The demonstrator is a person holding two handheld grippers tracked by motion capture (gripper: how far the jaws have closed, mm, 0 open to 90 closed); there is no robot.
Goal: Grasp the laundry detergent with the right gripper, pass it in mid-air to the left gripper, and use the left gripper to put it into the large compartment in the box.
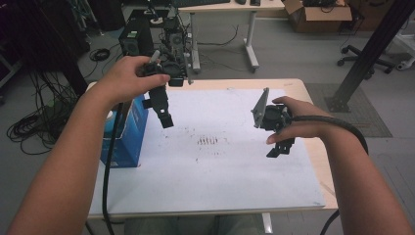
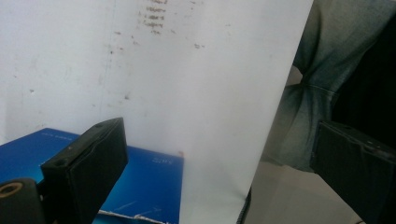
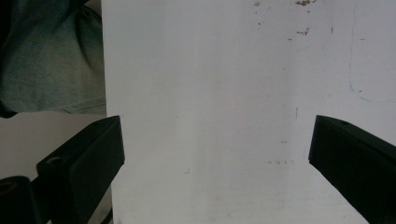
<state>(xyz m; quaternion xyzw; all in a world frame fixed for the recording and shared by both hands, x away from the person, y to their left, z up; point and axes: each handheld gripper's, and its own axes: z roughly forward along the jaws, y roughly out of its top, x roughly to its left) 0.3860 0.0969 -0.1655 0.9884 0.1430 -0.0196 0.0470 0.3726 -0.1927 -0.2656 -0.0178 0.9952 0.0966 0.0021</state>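
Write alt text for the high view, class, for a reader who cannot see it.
A person holds the left gripper and right gripper, both open, above a white board on a table. A blue box stands at the board's left edge.

The table (image 1: 313, 98) carries a white board (image 1: 230, 166), marked below and between both grippers. A blue box (image 1: 128, 139) stands on the table directly beneath the left gripper (image 1: 164, 115).

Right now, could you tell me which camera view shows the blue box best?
The high view: the blue box stands whole at the table's left edge, below the left gripper. The left gripper view catches its top face.
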